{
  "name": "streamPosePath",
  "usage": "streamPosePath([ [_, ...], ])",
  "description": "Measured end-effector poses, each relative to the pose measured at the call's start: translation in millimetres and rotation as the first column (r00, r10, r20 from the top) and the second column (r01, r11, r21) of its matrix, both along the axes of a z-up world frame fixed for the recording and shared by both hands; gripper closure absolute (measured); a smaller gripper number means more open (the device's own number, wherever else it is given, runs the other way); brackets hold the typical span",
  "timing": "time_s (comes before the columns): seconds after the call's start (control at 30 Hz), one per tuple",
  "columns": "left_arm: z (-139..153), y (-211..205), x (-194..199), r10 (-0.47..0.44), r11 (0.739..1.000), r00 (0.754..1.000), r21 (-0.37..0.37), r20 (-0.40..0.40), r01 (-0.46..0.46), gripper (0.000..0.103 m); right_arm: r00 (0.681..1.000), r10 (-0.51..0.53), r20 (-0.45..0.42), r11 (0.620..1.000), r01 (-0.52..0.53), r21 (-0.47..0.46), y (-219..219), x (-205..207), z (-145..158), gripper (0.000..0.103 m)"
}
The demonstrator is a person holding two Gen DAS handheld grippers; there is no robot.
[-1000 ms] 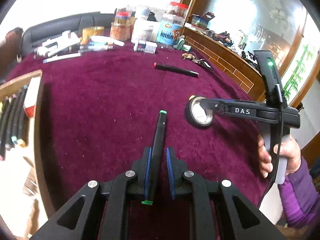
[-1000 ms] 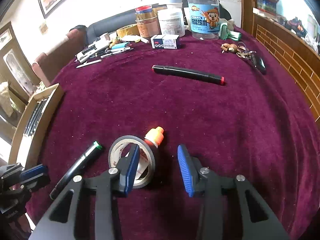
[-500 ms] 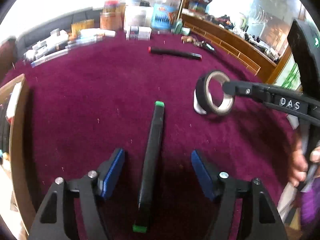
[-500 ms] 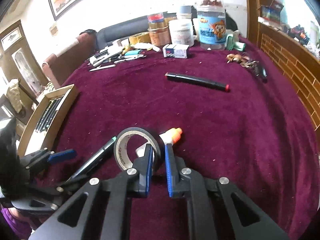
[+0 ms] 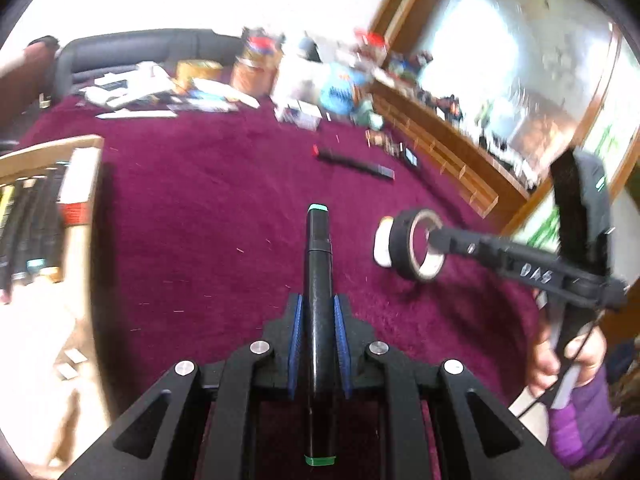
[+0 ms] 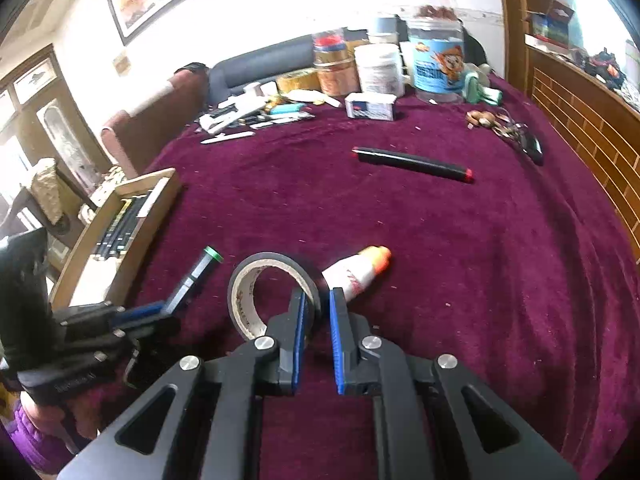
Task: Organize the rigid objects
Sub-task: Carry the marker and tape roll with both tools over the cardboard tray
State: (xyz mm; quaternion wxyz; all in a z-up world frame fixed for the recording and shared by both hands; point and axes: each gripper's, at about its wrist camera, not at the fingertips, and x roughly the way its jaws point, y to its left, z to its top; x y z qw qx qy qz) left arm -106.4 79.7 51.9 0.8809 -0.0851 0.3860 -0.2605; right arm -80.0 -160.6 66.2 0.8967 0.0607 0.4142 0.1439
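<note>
In the left wrist view, the left gripper (image 5: 318, 344) has just closed its jaws on one black marker with green end caps (image 5: 318, 280), whose barrel runs between the blue pads and points forward above the maroon velvet tablecloth (image 5: 200, 240). To the right, the right gripper (image 5: 434, 236) pinches the wall of one black roll of tape (image 5: 416, 244), lifted clear of the cloth, with one white glue bottle (image 5: 382, 246) lying just behind it. A hand (image 5: 568, 354) with a purple sleeve holds that gripper's handle. One black marker with red ends (image 5: 354, 163) lies farther back. At the left edge, one wooden tray (image 5: 52, 148) holds a row of dark markers; the blur prevents a count.

In the right wrist view, the right gripper (image 6: 318, 300) is clamped on the tape roll (image 6: 276, 276), which stands on edge. The glue bottle with its orange cap (image 6: 360, 270) lies just right of the roll. The left gripper (image 6: 160, 310), at lower left, holds the green-capped marker (image 6: 196, 276). The red-ended marker (image 6: 412, 164) lies alone mid-cloth. The tray (image 6: 116, 228) sits at the left edge. Along the far edge stand at least four jars (image 6: 436, 40).
</note>
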Motion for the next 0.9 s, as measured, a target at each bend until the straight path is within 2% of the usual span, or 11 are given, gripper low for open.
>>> streamPosePath([
  [0.13,23.8,47.1,-19.6,0.089,0.995,0.995,-0.059,0.045,-0.086,0.088,0.998,0.065,0.019,0.997,-0.066,0.036,23.5,-2.1,15.9,0.092],
  [0.23,32.9,88.0,-29.0,0.190,0.980,0.980,-0.063,0.061,-0.187,0.088,0.991,0.131,0.023,0.989,-0.132,0.058,48.5,-0.3,25.0,0.092],
  [0.33,31.7,130.6,-32.0,0.313,0.949,0.948,-0.039,0.062,-0.312,0.088,0.979,0.203,0.014,0.976,-0.204,0.082,80.0,4.2,28.8,0.092],
  [0.47,16.2,183.0,-31.3,0.443,0.896,0.896,-0.027,0.009,-0.443,0.088,0.955,0.297,-0.009,0.951,-0.294,0.099,129.8,10.3,28.1,0.092],
  [0.57,2.5,205.3,-29.4,0.497,0.868,0.868,-0.003,-0.023,-0.497,0.088,0.935,0.355,-0.020,0.932,-0.352,0.085,167.5,13.3,26.1,0.092],
  [0.67,-9.8,217.0,-21.2,0.524,0.851,0.850,0.032,-0.044,-0.523,0.088,0.911,0.410,-0.046,0.910,-0.405,0.089,204.0,15.9,22.6,0.092],
  [0.77,-17.0,222.8,-12.4,0.543,0.839,0.839,0.081,-0.042,-0.539,0.088,0.889,0.451,-0.072,0.891,-0.446,0.084,237.4,18.2,18.4,0.091],
  [0.9,-27.3,231.9,-6.7,0.554,0.832,0.830,0.090,-0.065,-0.548,0.088,0.865,0.491,-0.103,0.871,-0.485,0.078,270.1,20.9,12.6,0.091],
])
